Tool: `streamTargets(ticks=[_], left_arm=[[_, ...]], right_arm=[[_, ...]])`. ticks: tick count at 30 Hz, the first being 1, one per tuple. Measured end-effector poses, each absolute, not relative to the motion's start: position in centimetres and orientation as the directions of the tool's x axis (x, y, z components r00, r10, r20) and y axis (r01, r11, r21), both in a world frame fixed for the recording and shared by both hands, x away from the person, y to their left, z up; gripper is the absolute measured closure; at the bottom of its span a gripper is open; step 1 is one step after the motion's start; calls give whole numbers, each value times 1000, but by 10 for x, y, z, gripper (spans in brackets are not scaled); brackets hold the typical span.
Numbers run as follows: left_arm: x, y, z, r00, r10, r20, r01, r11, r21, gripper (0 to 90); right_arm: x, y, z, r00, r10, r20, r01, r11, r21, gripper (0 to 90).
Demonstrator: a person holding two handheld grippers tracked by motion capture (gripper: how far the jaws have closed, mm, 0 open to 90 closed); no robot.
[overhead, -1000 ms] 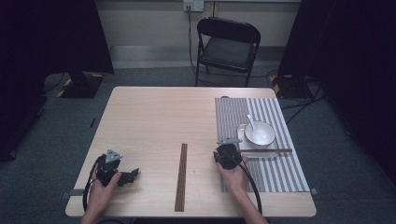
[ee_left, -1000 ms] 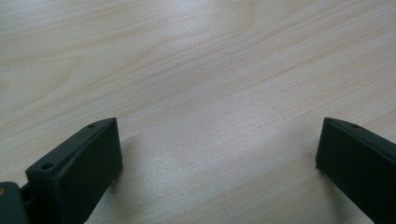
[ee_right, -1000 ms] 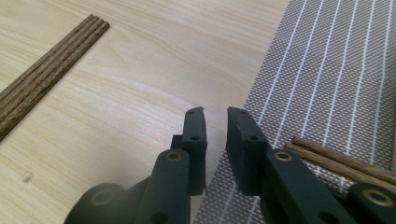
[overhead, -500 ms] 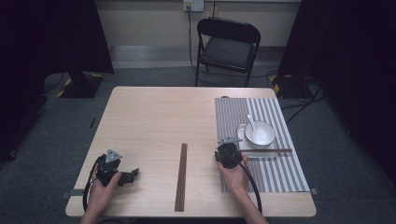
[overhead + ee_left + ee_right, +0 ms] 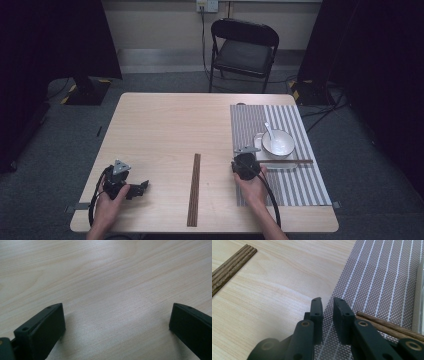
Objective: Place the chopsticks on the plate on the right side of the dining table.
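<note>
The right gripper (image 5: pixel 327 302), fingers nearly together and holding nothing, hovers at the striped mat's (image 5: pixel 295 185) left edge; wooden chopsticks (image 5: pixel 287 161) lie just right of it, long axis left-right, before a white bowl (image 5: pixel 278 142). The left gripper (image 5: pixel 131 189), fingers wide apart, rests on the pale woodgrain tabletop (image 5: pixel 165 130). A ribbed wooden strip (image 5: pixel 194 189) lies between them.

A light wooden table (image 5: pixel 165 125) stands on grey carpet (image 5: pixel 65 145). At 12 o'clock beyond it, 1 black folding chair (image 5: pixel 243 50) faces the table before a pale wall (image 5: pixel 160 22) with an outlet plate (image 5: pixel 206 5). Dark curtains (image 5: pixel 50 40) hang at 10 and 2 o'clock. Cables (image 5: pixel 330 107) trail over the floor at 2 o'clock.
</note>
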State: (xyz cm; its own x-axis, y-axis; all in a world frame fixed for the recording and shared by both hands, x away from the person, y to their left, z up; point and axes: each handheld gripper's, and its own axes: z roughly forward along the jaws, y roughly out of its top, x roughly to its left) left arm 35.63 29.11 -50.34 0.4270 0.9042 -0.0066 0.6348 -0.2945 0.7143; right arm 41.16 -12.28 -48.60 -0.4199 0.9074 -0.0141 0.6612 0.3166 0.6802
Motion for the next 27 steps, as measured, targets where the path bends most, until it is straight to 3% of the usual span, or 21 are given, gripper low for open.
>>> streamTargets(ticks=[15,27], left_arm=[[356,291,-503,427,904,-7,635,-295,714,0],[356,291,-503,427,904,-7,635,-294,714,0]], right_arm=[[402,-119,-478,-457,889,-6,634,331,699,747],[374,-124,-466,-529,848,30,603,351,716,584]])
